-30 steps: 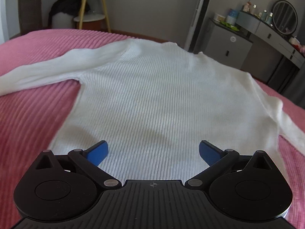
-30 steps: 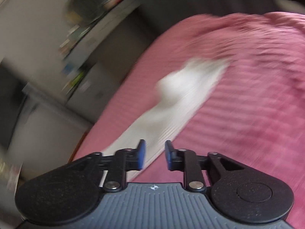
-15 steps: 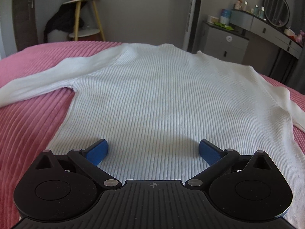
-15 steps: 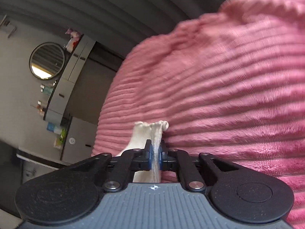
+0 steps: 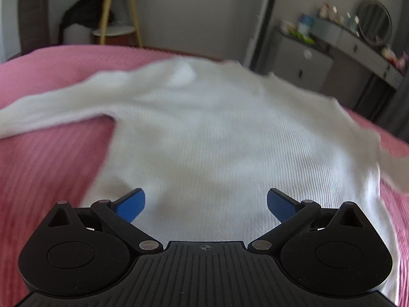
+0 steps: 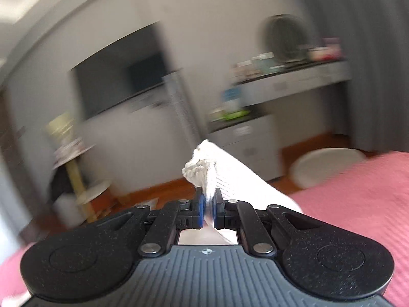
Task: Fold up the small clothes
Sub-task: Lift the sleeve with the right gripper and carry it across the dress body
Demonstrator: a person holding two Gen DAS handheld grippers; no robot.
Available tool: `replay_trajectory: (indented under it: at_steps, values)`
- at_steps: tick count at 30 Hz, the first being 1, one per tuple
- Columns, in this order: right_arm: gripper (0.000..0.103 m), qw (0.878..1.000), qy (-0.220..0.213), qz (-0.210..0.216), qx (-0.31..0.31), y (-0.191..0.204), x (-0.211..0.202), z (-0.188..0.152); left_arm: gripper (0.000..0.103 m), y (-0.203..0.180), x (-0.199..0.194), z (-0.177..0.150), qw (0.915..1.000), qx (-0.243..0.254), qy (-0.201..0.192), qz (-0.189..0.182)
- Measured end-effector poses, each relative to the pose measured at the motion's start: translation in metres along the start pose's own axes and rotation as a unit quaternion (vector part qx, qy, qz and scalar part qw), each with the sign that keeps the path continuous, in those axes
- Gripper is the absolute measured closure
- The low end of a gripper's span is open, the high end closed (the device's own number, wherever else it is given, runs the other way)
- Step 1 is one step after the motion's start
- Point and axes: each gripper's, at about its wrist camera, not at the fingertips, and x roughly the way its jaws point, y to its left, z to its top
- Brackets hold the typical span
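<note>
here the white sweater (image 5: 230, 133) lies spread flat on the pink bedspread (image 5: 46, 168), its ribbed body filling the middle of the left wrist view and one sleeve (image 5: 51, 112) stretched out to the left across the pink cloth. the left gripper (image 5: 205, 203) hangs just above the near hem with its blue fingers (image 5: 130, 202) spread wide apart, holding nothing. in the right wrist view the right gripper (image 6: 207, 208) has its blue pads pressed together on the cuff (image 6: 202, 170) of the other sleeve, which bunches up above the fingers while the rest of that sleeve runs down to the right toward the bedspread (image 6: 358, 186). the cuff is lifted off the bed, with the room behind it. that view is blurred. beyond the bed stand a grey dresser (image 5: 358, 48) with a round mirror (image 5: 375, 21) and a small round side table (image 5: 113, 10) with yellow legs near the wall.
</note>
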Motion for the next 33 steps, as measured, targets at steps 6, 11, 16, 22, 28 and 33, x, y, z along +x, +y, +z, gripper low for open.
replay_trajectory:
  at_steps: [6,11,16,22,28,33]
  values:
    - [0.097,0.992,0.083,0.086,-0.049,0.125,0.041,-0.075,0.000,0.043,-0.020,0.018,0.9973,-0.059,-0.043,0.002]
    - [0.096,0.981,0.161,0.094,-0.059,0.182,0.068,-0.142,0.000,0.065,-0.017,0.025,0.9952,-0.087,-0.044,0.006]
    - [0.076,0.977,0.192,0.088,-0.023,0.189,0.055,-0.167,0.000,0.067,-0.011,0.025,0.9942,-0.094,-0.041,-0.032]
    - [0.069,0.984,0.126,-0.008,0.129,0.096,0.012,-0.166,0.000,0.064,0.003,0.025,0.9847,-0.121,-0.012,-0.125]
    - [0.069,0.966,0.111,-0.057,0.229,0.027,0.006,-0.165,0.000,0.052,0.016,0.023,0.9779,-0.122,0.022,-0.169]
    - [0.074,0.955,0.106,-0.034,0.276,-0.004,0.023,-0.165,0.000,0.047,0.037,0.023,0.9648,-0.160,0.069,-0.197]
